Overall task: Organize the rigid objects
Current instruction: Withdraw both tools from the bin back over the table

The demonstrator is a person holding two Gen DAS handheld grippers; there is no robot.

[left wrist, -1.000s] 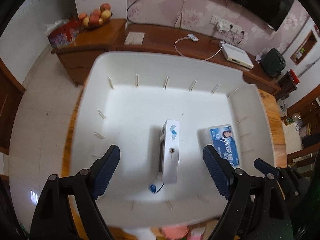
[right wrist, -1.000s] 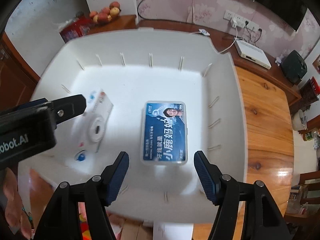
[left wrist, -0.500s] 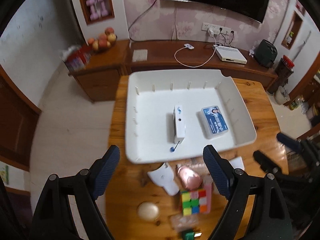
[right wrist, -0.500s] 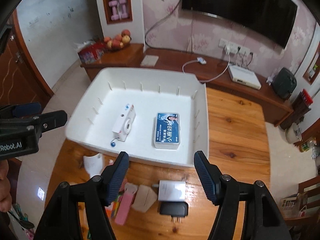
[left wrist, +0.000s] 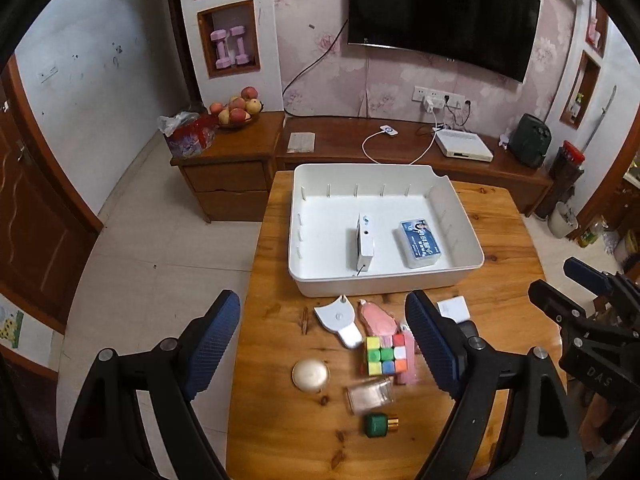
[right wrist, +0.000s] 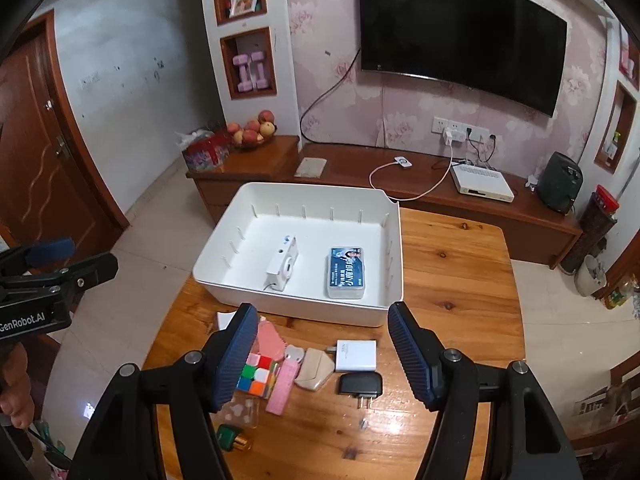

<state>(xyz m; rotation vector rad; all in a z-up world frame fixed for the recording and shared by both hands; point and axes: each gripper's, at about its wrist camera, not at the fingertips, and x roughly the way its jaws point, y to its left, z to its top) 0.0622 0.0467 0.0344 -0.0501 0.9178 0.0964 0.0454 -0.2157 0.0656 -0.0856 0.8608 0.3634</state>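
Wooden table [left wrist: 504,236] | white bin [left wrist: 460,276] holds camera [left wrist: 365,242], box [left wrist: 420,238] | left tool [left wrist: 320,344], right tool [right wrist: 322,354] both spread, empty

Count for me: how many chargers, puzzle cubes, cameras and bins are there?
Chargers: 2 (white charger, black charger)
Puzzle cubes: 1 (cube)
Cameras: 1 (camera, in the bin)
Bins: 1 (bin)
Total: 5

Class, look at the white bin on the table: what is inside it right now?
Inside the white bin are two things: a small white camera on its edge, and a blue-labelled flat box lying flat beside it, apart. The box's contents are hidden.
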